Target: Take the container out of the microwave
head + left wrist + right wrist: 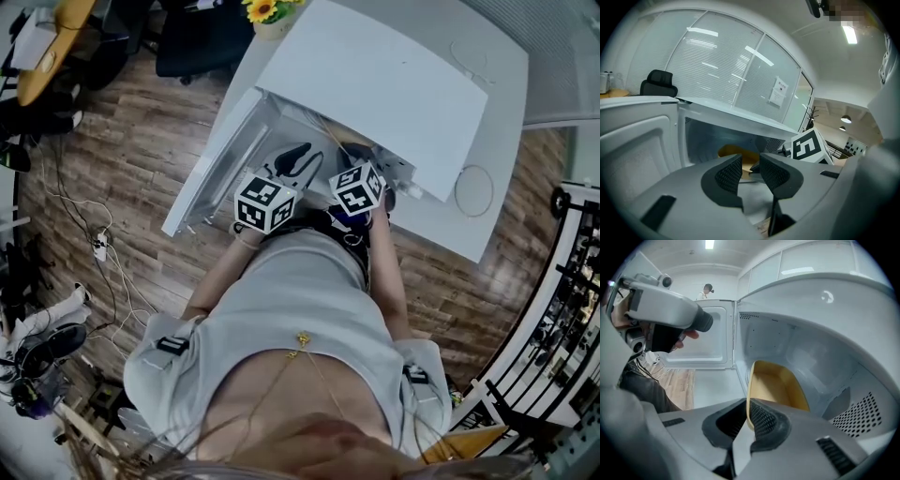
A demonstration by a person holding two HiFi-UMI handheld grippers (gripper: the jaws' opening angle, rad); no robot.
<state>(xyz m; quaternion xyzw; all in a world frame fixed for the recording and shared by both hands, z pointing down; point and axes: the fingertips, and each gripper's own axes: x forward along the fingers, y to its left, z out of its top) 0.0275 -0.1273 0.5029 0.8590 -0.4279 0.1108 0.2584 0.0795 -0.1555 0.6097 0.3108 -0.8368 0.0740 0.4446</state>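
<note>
The right gripper (746, 422) has its fingers (765, 420) clamped on the rim of the container (777, 385) inside the microwave (806, 343), while the left gripper (750, 172) has its fingers (728, 174) apart and empty.

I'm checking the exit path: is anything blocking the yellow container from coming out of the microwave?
No fixed obstacle shows. The door is swung wide open and the right gripper grips the rim of the container. Only the left gripper sits in front of the opening, on the door side.
</note>
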